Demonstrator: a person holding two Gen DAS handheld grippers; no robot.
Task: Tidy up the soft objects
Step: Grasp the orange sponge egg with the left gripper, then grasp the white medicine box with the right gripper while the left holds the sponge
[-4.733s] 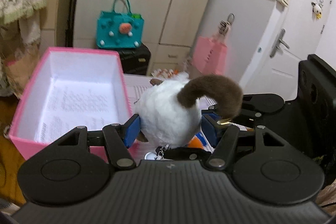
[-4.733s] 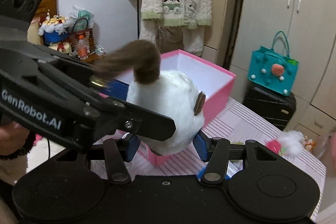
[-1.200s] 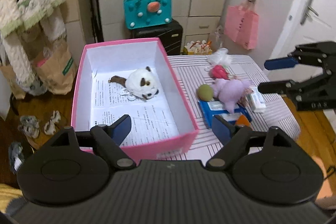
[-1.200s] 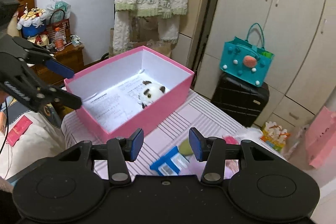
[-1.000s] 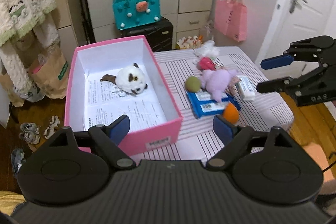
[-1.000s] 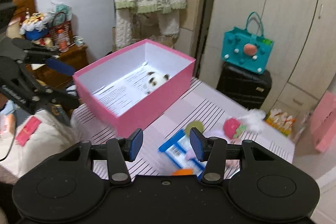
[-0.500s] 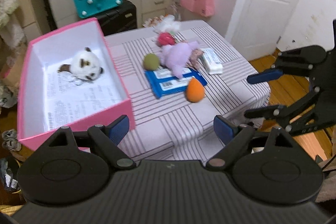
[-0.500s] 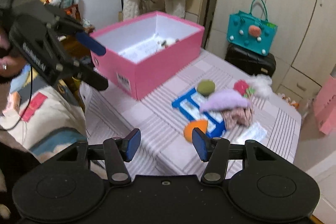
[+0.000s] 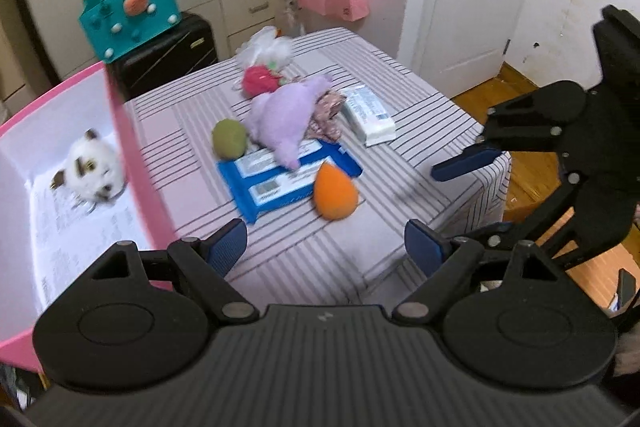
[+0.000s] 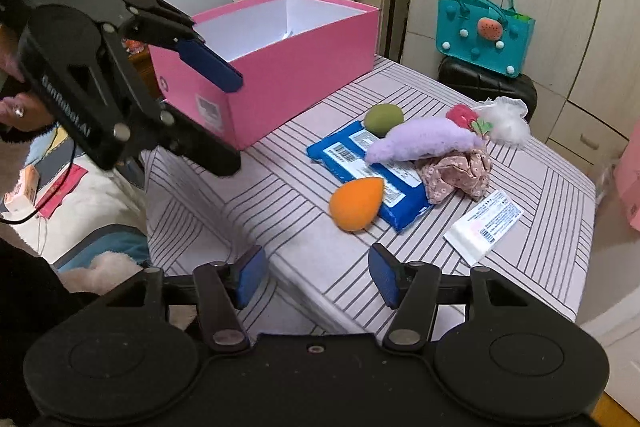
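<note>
Both tongs, left (image 9: 325, 247) and right (image 10: 317, 275), gape empty above the bench (image 10: 280, 211); orange sponge (image 10: 356, 202) lies just ahead of them.

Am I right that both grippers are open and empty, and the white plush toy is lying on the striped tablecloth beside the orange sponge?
Not quite: the white plush toy lies inside the pink box, as the left wrist view shows. The rest holds: the left gripper and right gripper are open and empty, and the orange sponge sits on the striped tablecloth.

The striped cloth (image 10: 288, 195) on the desk looks matt; the blue packet (image 10: 352, 151) is glossy plastic; the white toy (image 9: 90, 167) is fluffy.
</note>
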